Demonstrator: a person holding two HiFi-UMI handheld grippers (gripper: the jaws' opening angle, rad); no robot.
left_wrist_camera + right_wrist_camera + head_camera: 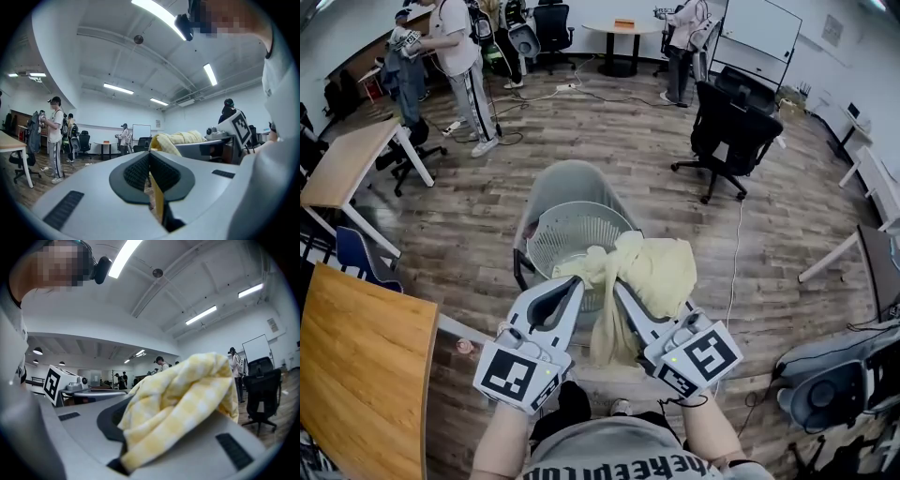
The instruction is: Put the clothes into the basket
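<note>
A pale yellow checked garment (661, 272) hangs bunched between my two grippers, just over the near rim of a round white mesh basket (572, 225). My left gripper (577, 281) is shut on a thin edge of the cloth, which shows as a yellow strip (157, 199) between its pads. My right gripper (619, 285) is shut on the bulk of the garment (183, 399), which drapes over its jaws and hides the fingertips. A tail of cloth hangs down toward the floor between my hands. The basket stands on the seat of a grey chair (567, 178), and it looks empty inside.
A wooden tabletop (361, 375) lies close at my left, and another table (342, 164) stands farther back. Black office chairs (731, 131) stand at the right rear. People (464, 56) stand at the back of the room. A grey chair (834, 384) sits at my right.
</note>
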